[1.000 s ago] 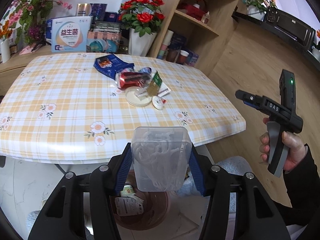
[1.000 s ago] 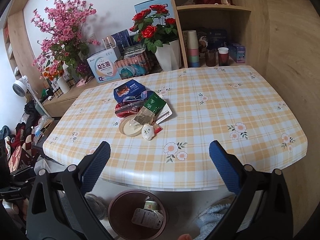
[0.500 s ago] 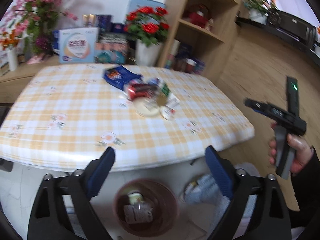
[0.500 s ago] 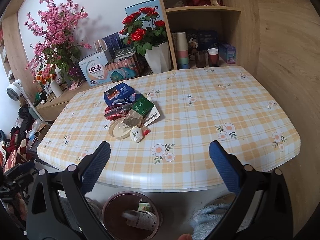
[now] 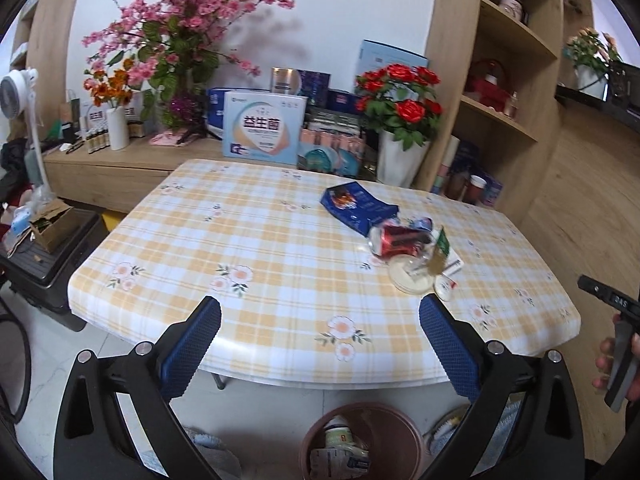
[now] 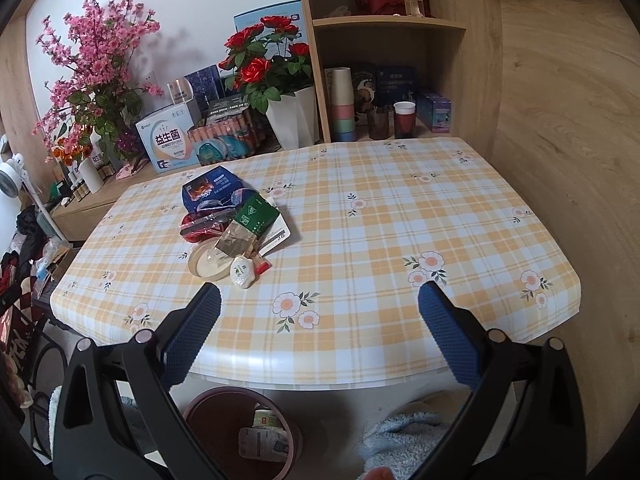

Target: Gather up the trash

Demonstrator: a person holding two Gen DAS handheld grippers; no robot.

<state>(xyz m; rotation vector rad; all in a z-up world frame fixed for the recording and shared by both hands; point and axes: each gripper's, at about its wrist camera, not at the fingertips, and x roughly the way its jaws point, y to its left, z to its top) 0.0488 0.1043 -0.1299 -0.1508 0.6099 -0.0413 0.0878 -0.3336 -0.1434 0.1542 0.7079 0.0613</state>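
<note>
A heap of trash lies on the checked table [image 5: 280, 240]: a blue packet [image 5: 358, 206], a red can [image 5: 396, 240], a round lid [image 5: 410, 276], a green sachet [image 6: 256, 216] and a small white wrapper [image 6: 242, 270]. A brown bin [image 5: 362, 442] stands on the floor under the table's front edge, with wrappers inside; it also shows in the right wrist view [image 6: 240, 432]. My left gripper [image 5: 320, 344] is open and empty above the bin. My right gripper [image 6: 320, 336] is open and empty over the table's front edge.
Flower vases [image 5: 400, 156], boxes [image 5: 262, 130] and a wooden shelf unit [image 5: 500, 80] stand behind the table. A black crate with a cardboard box [image 5: 52, 228] is on the left. A light blue towel [image 6: 400, 444] lies on the floor by the bin.
My left gripper held a clear plastic box over the bin, then opened; the box is gone from it. The left gripper has risen and swung left. The right gripper has shifted slightly.
</note>
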